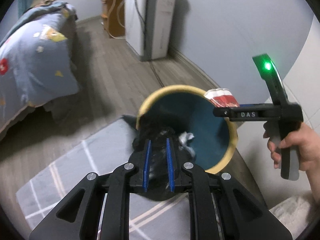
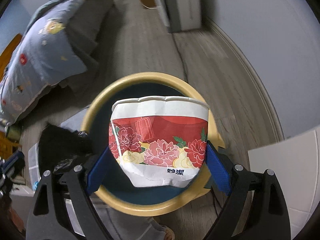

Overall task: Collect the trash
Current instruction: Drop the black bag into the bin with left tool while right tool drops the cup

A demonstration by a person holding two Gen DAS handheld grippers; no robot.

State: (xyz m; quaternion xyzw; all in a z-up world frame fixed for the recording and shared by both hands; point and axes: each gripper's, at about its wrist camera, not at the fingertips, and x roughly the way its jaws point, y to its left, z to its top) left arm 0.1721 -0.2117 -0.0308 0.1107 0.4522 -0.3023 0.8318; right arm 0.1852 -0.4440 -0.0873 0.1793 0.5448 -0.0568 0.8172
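Observation:
A round trash bin (image 1: 210, 124) with a yellow rim and dark teal inside stands on the floor; it also shows in the right wrist view (image 2: 140, 206). My left gripper (image 1: 159, 146) is shut on the black bin liner (image 1: 158, 138) at the bin's near rim. Crumpled grey trash (image 1: 187, 139) lies inside. My right gripper (image 2: 158, 154) is shut on a squashed paper cup (image 2: 158, 138), white with red flowers, and holds it over the bin's mouth. The cup (image 1: 222, 98) and the right gripper's body show at the bin's far rim in the left wrist view.
A bed with a blue patterned quilt (image 1: 34, 60) is at the left. A grey rug with white lines (image 1: 84, 164) lies under the bin. A white appliance (image 1: 152, 20) and a wooden shelf (image 1: 113, 14) stand by the far wall. A white cabinet (image 2: 284, 170) is at the right.

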